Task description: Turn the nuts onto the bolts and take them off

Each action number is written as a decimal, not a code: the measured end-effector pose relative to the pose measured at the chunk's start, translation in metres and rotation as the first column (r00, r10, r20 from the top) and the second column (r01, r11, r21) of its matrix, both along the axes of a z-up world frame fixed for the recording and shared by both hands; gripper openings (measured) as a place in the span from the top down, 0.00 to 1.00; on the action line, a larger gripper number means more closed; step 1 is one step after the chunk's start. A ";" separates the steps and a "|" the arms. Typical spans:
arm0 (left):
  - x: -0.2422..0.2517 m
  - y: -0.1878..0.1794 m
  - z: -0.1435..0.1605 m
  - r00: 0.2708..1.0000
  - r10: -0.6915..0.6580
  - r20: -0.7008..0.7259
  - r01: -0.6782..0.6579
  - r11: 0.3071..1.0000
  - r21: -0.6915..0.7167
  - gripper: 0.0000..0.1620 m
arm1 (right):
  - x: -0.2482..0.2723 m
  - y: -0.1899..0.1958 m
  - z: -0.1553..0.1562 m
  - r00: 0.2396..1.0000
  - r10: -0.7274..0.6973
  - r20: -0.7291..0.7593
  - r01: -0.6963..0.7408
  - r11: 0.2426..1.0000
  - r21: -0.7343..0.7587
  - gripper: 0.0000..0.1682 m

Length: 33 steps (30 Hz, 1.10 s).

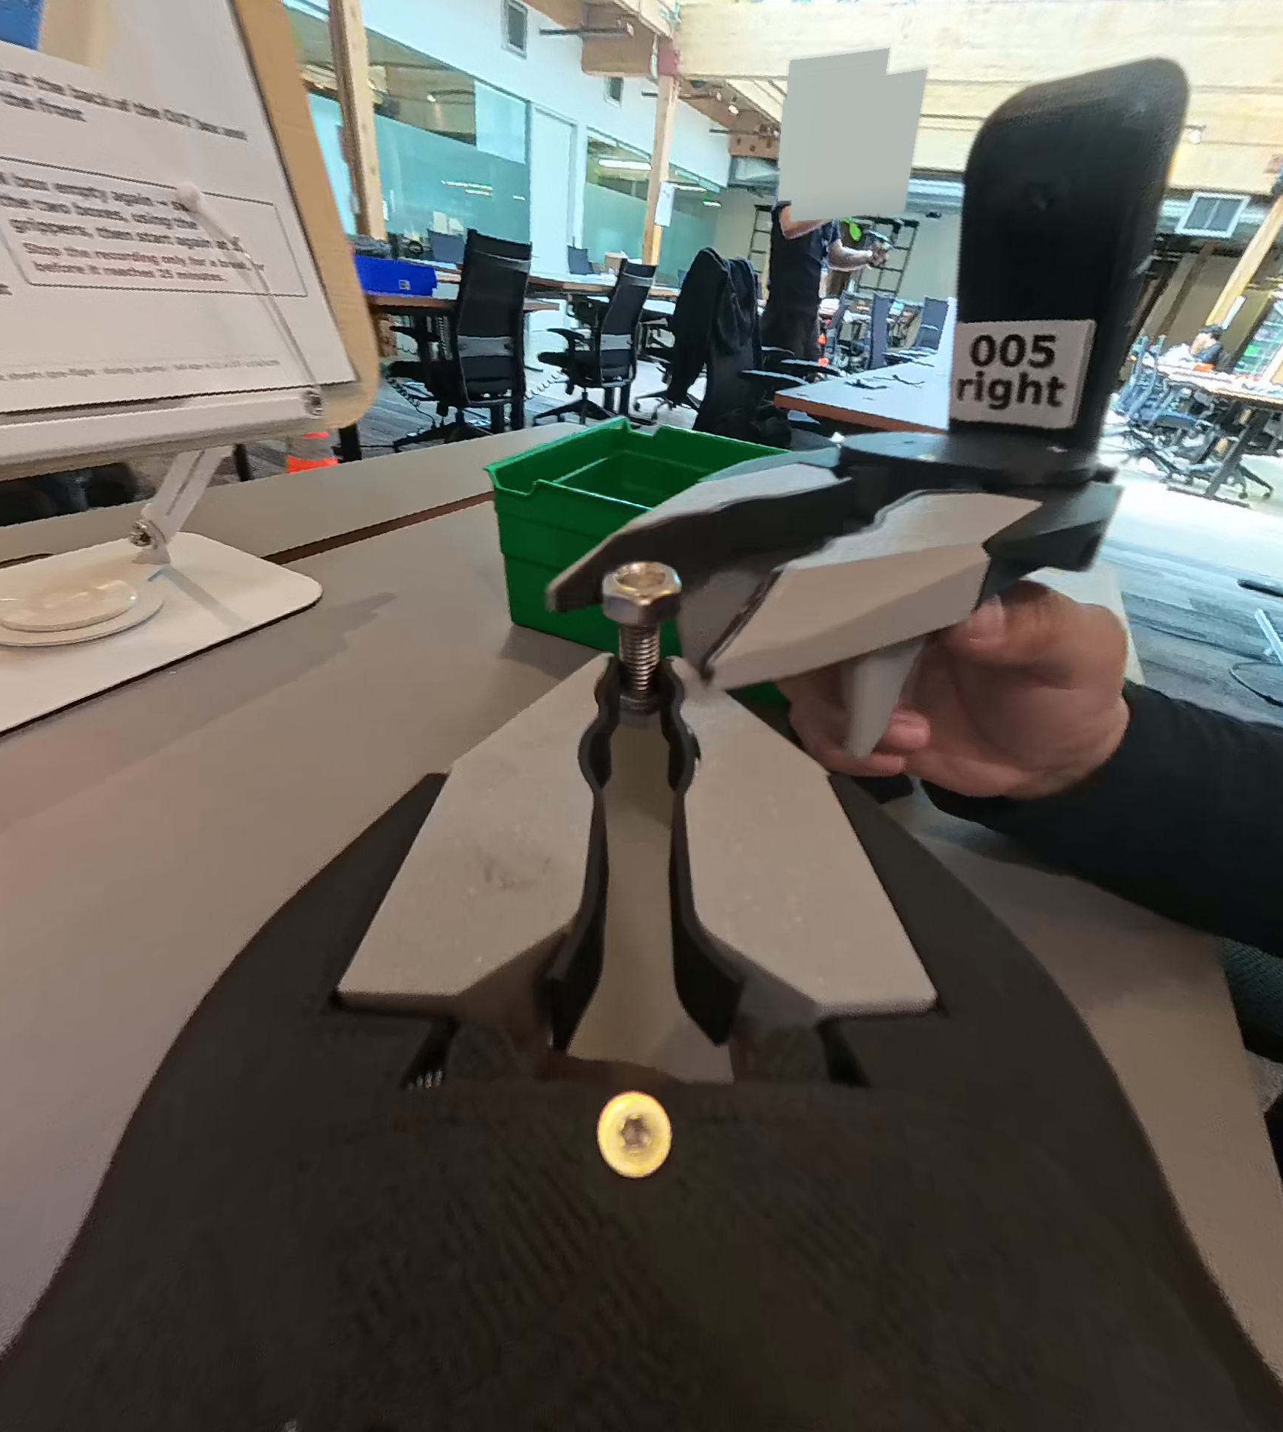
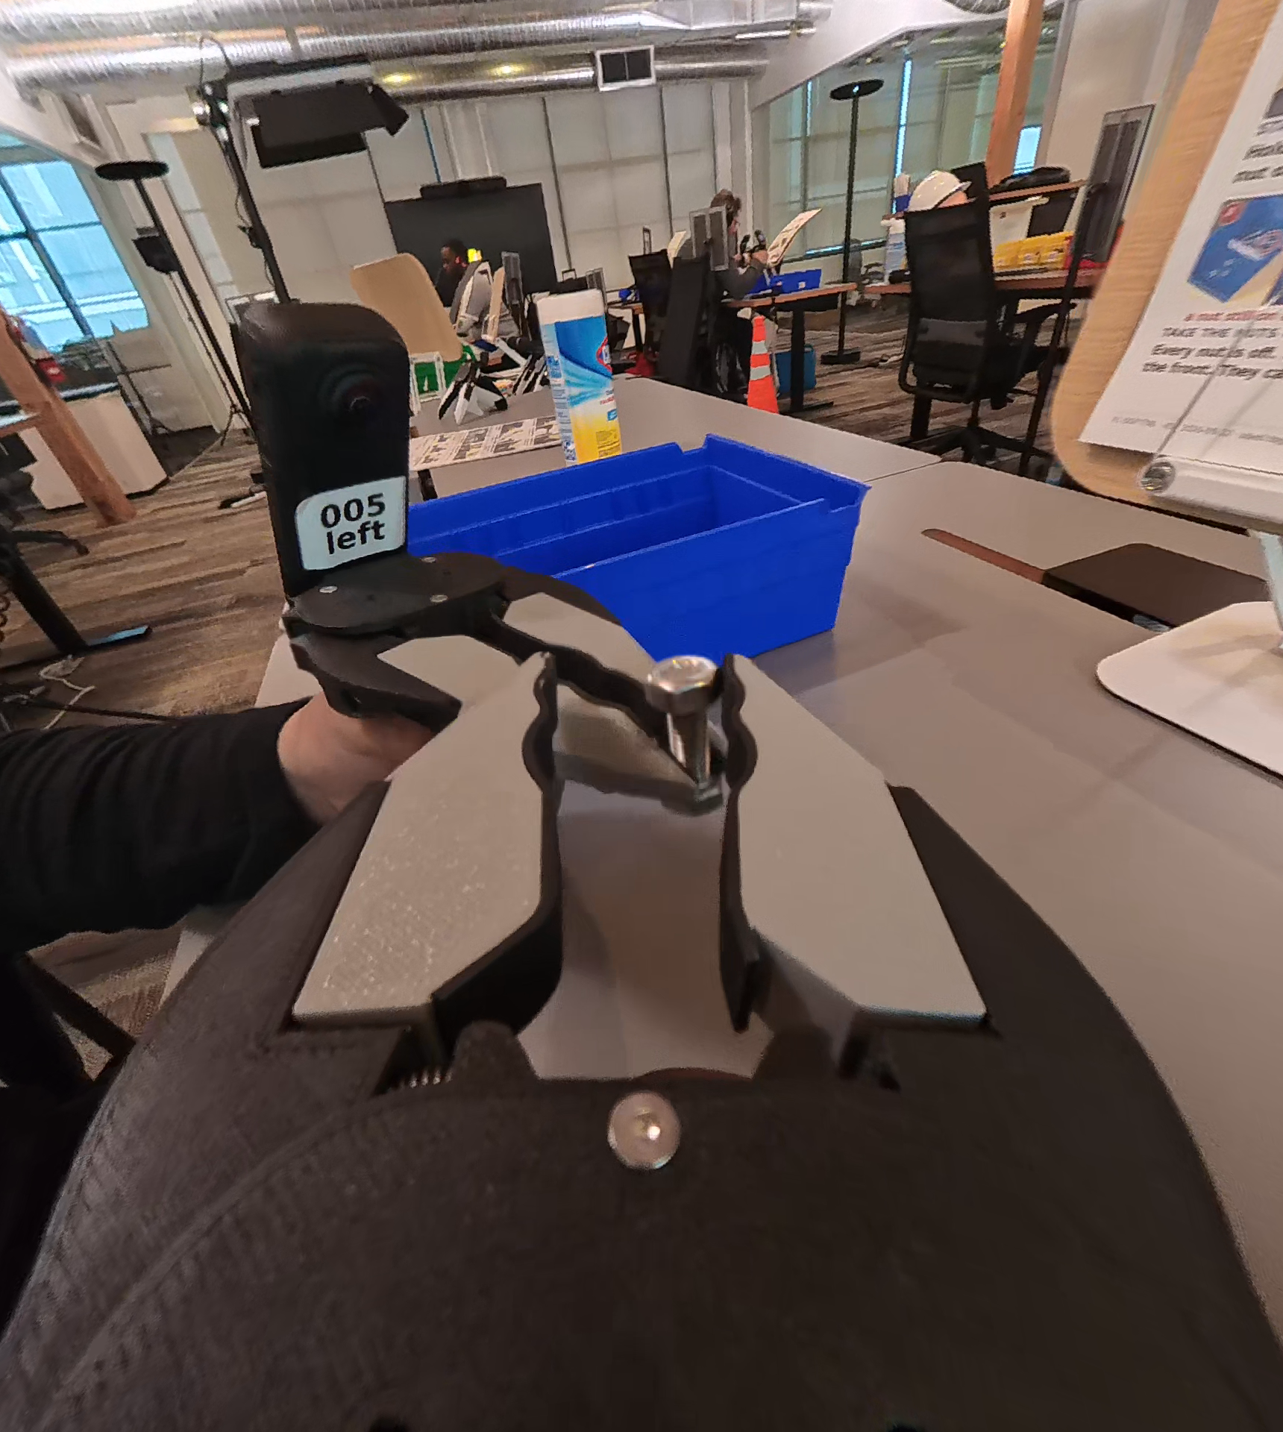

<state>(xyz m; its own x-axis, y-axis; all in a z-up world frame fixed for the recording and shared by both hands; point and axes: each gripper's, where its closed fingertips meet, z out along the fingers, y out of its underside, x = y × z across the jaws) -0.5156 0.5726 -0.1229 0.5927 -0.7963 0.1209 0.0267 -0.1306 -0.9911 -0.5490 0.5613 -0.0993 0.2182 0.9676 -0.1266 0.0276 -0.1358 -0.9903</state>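
Bolt (image 1: 637, 655) upright above counter (image 1: 158, 814), lower end pinched in left claw (image 1: 638, 701); nut (image 1: 640, 593) at top, between spread right claw (image 2: 634, 724) fingers. Probably mid-turning. Next: close on nut, twist, keep bolt steady.

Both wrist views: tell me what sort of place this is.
Most likely an open-plan office or lab workspace: rows of desks with black office chairs, exposed ceiling ducts, and a grey table holding a green bin and a blue bin.
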 end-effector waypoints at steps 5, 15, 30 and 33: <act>0.010 -0.005 -0.004 0.999 -0.027 -0.044 0.028 0.999 0.025 0.96 | -0.010 -0.003 -0.009 0.999 0.005 0.035 -0.005 1.000 0.000 0.73; -0.007 0.004 0.001 1.000 0.023 0.007 -0.023 1.000 -0.002 0.96 | 0.008 0.005 0.007 0.999 -0.020 -0.029 0.020 1.000 -0.004 0.80; -0.004 0.002 0.000 1.000 0.010 -0.006 -0.010 1.000 0.004 0.96 | 0.008 0.010 0.002 0.999 -0.048 -0.010 0.048 0.999 -0.011 0.78; -0.003 0.003 -0.003 1.000 0.013 -0.016 -0.013 1.000 -0.001 0.96 | 0.005 0.006 -0.001 1.000 -0.023 -0.003 0.023 1.000 -0.019 0.80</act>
<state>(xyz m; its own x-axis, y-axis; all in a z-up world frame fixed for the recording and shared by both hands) -0.5190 0.5758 -0.1258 0.6048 -0.7885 0.1117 0.0123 -0.1310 -0.9913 -0.5437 0.5671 -0.1005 0.2396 0.9598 -0.1460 0.0208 -0.1554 -0.9876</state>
